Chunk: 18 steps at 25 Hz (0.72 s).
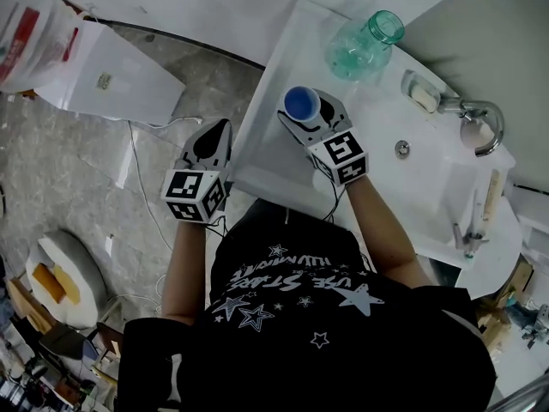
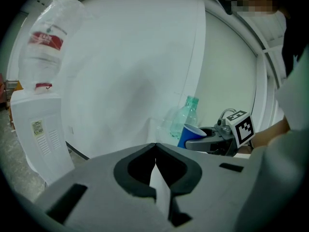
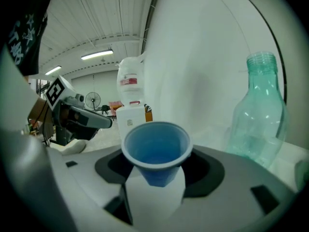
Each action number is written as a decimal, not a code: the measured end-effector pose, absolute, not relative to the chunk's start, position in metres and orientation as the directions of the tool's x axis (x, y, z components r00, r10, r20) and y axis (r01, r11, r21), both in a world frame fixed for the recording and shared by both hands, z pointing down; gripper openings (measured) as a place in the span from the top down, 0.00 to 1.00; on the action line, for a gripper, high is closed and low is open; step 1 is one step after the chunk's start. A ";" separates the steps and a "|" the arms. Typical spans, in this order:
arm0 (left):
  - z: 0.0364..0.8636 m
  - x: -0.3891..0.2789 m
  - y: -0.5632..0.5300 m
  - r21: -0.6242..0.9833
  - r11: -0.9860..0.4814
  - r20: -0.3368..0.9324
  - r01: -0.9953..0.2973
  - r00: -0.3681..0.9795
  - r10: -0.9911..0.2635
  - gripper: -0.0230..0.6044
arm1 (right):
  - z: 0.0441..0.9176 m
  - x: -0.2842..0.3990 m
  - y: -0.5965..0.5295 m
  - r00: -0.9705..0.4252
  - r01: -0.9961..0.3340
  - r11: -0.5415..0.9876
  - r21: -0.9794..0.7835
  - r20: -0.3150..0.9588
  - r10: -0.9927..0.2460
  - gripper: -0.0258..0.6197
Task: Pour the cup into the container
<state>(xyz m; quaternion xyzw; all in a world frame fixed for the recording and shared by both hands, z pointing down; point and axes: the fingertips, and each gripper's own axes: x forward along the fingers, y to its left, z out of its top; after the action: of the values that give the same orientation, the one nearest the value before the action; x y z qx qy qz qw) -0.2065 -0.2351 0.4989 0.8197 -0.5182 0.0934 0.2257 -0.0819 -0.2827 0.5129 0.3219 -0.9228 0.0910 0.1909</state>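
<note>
My right claw [image 1: 316, 120] grips the blue cup [image 1: 302, 103] upright; the green bottle [image 1: 364, 43] stands neck-up just ahead to its right, farther from my closed, empty left claw [image 1: 212, 140]

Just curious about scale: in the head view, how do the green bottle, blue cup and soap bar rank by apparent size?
1. green bottle
2. blue cup, perhaps nearer the camera
3. soap bar, clearly smallest

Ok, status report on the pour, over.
Left gripper shut, empty. Right gripper shut on upright blue plastic cup. Clear green plastic bottle ahead, nothing between.
</note>
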 end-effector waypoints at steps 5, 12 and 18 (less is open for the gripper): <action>0.485 -0.186 -0.233 0.255 -0.378 0.369 -0.890 0.451 -0.813 0.95 | 0.484 -0.056 -0.278 -0.730 -0.628 0.774 -0.087 0.412 -0.546 0.51; 0.460 -0.159 -0.234 0.225 -0.398 0.332 -0.889 0.454 -0.827 0.95 | 0.443 -0.012 -0.277 -0.725 -0.631 0.773 -0.056 0.395 -0.564 0.51; 0.438 -0.132 -0.240 0.197 -0.424 0.299 -0.884 0.466 -0.833 0.95 | 0.411 0.030 -0.283 -0.712 -0.655 0.754 -0.056 0.381 -0.590 0.51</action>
<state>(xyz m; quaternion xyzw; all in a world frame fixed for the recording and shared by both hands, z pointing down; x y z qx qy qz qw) -0.1320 -0.2403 0.4383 0.8402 -0.5108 0.0781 0.1645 0.0304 -0.2834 0.4107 0.3381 -0.9204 0.0936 0.1725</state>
